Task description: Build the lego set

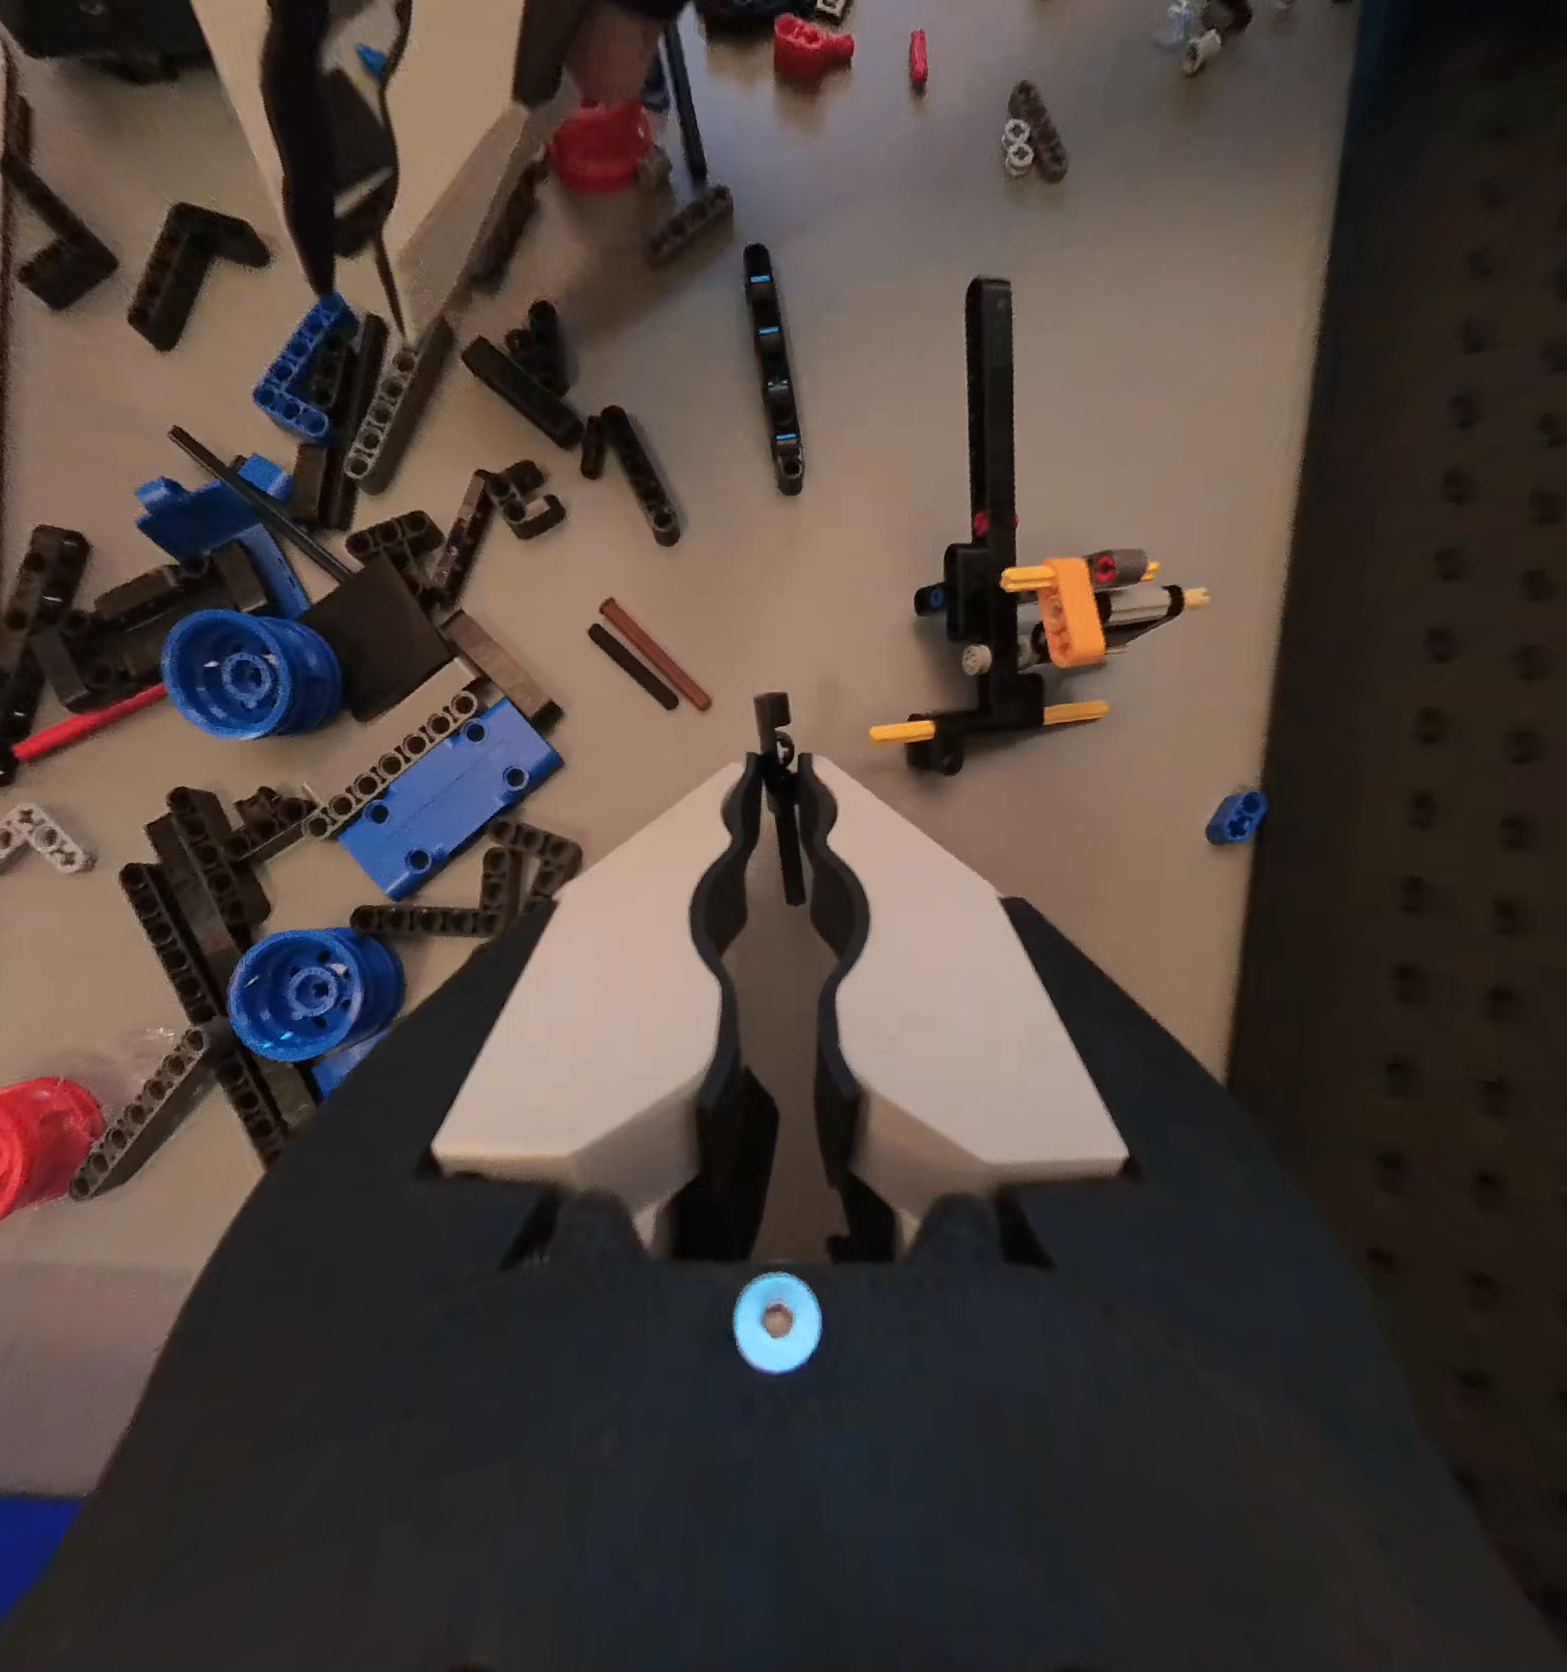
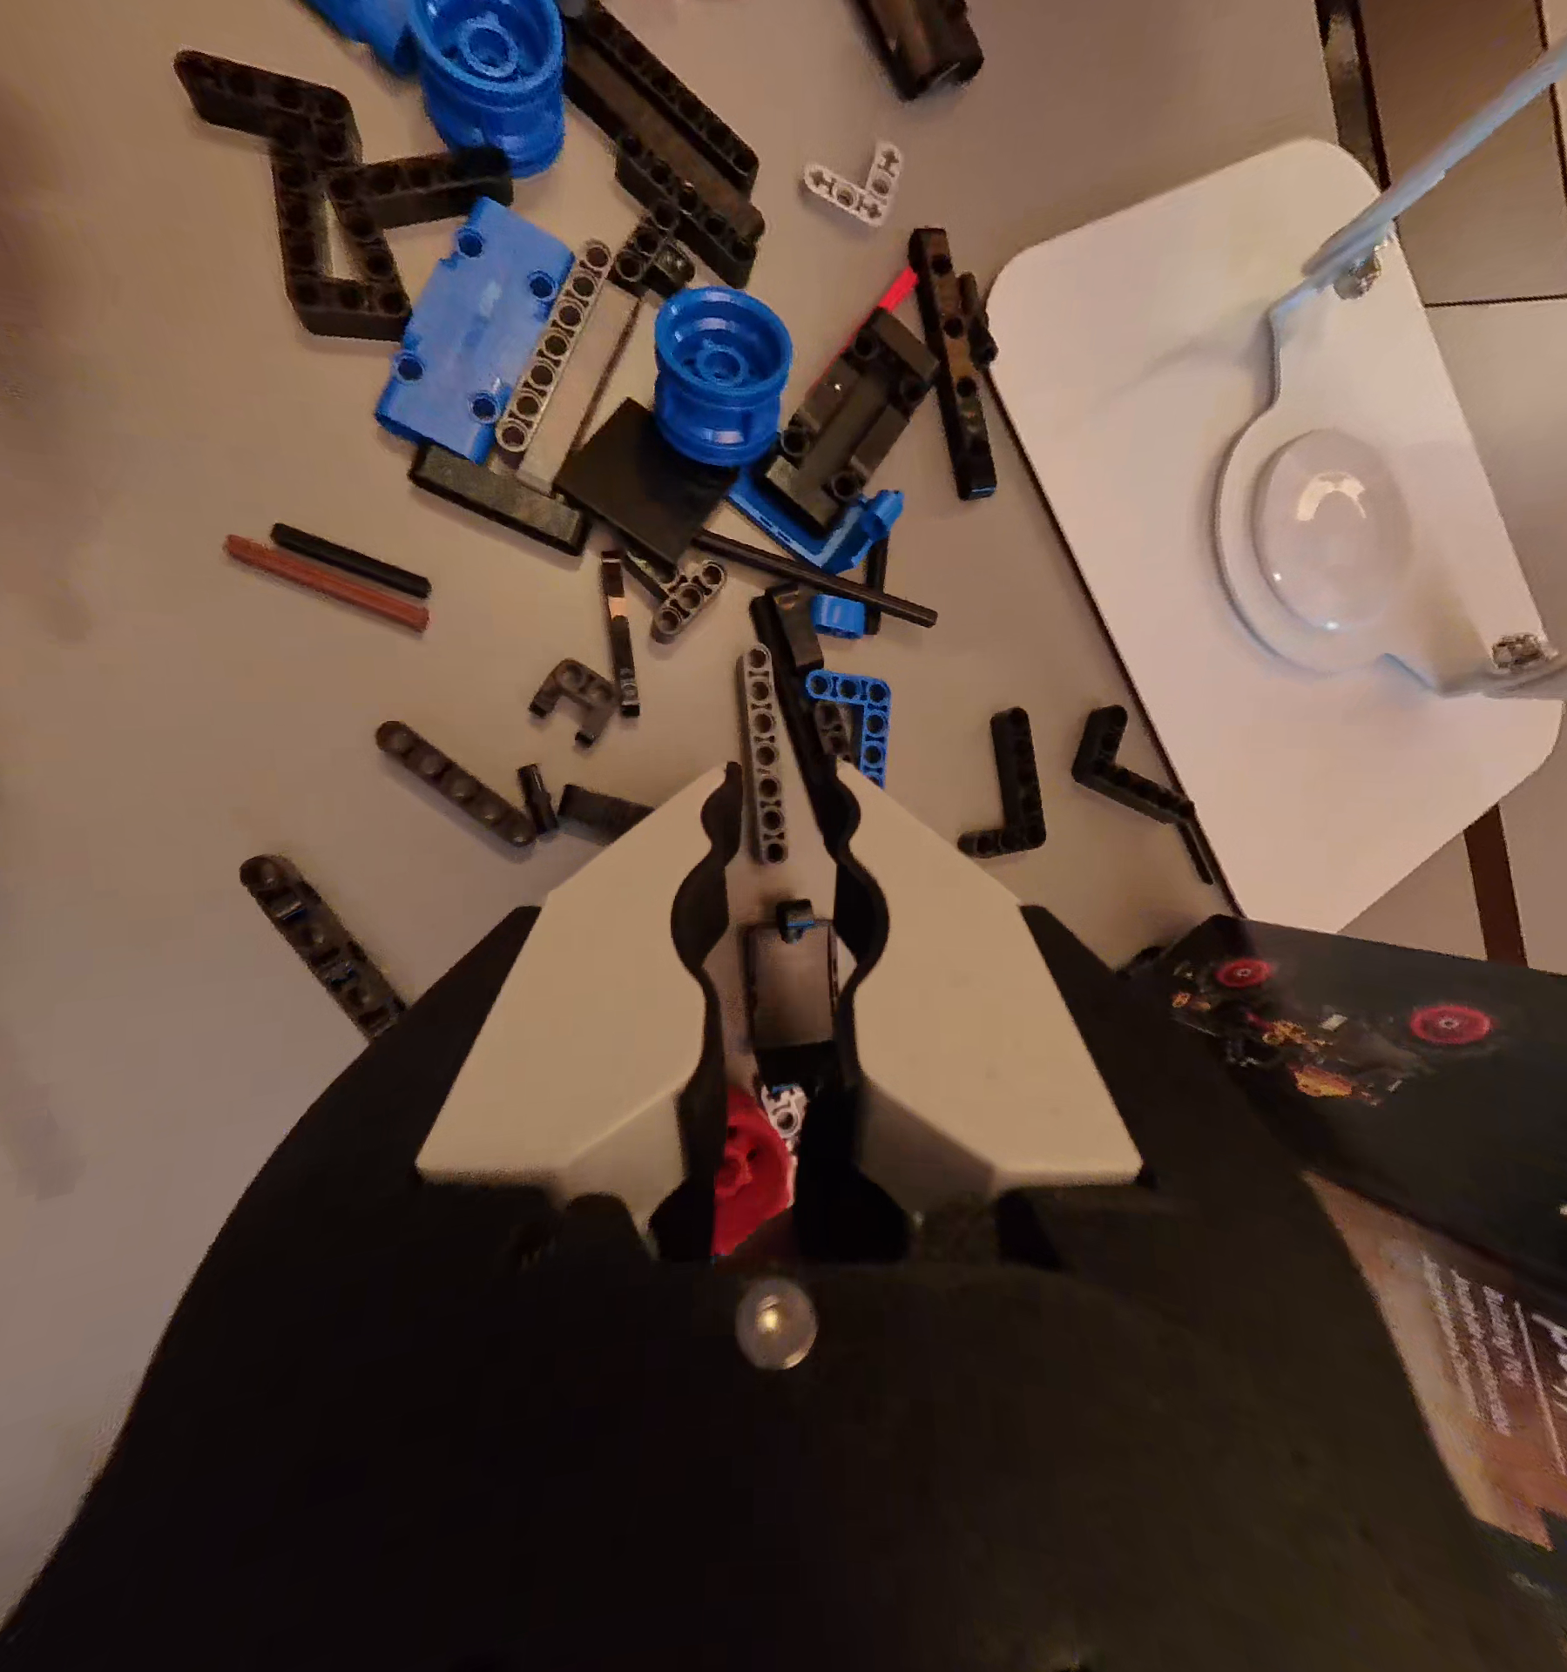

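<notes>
Left gripper (image 1: 775, 769): your jaws pinch a thin black axle (image 1: 788, 841) with a small black connector (image 1: 770, 710) at its tip.
Right gripper (image 2: 784, 783): your jaws stand slightly spread over a grey beam (image 2: 761, 755), gripping nothing.
Build: the partial assembly (image 1: 1001, 615) lies apart, right of the loose pile.
Risk: the axle's hold looks slight; a sideways push during insertion could twist it free.

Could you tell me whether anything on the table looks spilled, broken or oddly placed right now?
Nothing stands out. The loose lego parts lie scattered on the table, as expected mid-build; the partial assembly looks intact. The left gripper pinches a thin black axle.
</notes>
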Tool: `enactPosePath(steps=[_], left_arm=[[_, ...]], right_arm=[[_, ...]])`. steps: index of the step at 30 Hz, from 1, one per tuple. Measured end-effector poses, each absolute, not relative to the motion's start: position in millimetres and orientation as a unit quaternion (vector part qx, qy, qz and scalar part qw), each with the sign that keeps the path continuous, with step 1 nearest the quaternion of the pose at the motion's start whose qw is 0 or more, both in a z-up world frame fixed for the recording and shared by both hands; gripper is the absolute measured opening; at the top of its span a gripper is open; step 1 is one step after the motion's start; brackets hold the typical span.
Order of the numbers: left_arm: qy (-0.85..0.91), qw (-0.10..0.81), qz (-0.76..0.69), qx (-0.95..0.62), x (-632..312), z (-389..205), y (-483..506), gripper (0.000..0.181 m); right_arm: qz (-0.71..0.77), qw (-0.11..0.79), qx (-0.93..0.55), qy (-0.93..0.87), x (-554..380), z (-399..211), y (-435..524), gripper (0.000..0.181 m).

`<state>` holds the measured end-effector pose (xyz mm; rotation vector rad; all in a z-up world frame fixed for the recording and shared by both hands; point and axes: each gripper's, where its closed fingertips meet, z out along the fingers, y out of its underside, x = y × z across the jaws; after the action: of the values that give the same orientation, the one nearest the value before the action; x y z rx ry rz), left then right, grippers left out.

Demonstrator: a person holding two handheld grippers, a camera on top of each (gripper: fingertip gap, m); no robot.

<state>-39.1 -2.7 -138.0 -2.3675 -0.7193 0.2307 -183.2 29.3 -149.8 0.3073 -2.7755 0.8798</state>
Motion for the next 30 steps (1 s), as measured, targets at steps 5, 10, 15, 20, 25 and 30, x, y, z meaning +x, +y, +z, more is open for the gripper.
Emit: enactPosePath(steps=[5,10,15,20,25,30], left_arm=[[-0.28,0.35,0.127,-0.885,-44,-112,-13,0.006],[-0.286,0.359,0.148,-0.876,-44,-99,-24,0.006],[-0.292,0.36,0.159,-0.872,-44,-94,-33,0.006],[-0.283,0.353,0.154,-0.878,-39,-96,-32,0.006],[-0.261,0.337,0.137,-0.894,-34,-108,-18,0.006],[-0.248,0.327,0.125,-0.903,-32,-117,-7,0.006]], right_arm=[[0.294,0.123,0.101,-0.943,-190,-147,24,0.012],[0.284,0.131,0.093,-0.945,-198,-144,28,0.011],[0.279,0.146,0.091,-0.945,-203,-134,37,0.015],[0.281,0.143,0.091,-0.944,-200,-113,62,0.017],[0.271,0.153,0.074,-0.947,-204,-96,104,0.013],[0.236,0.154,0.048,-0.958,-213,-110,143,0.013]])
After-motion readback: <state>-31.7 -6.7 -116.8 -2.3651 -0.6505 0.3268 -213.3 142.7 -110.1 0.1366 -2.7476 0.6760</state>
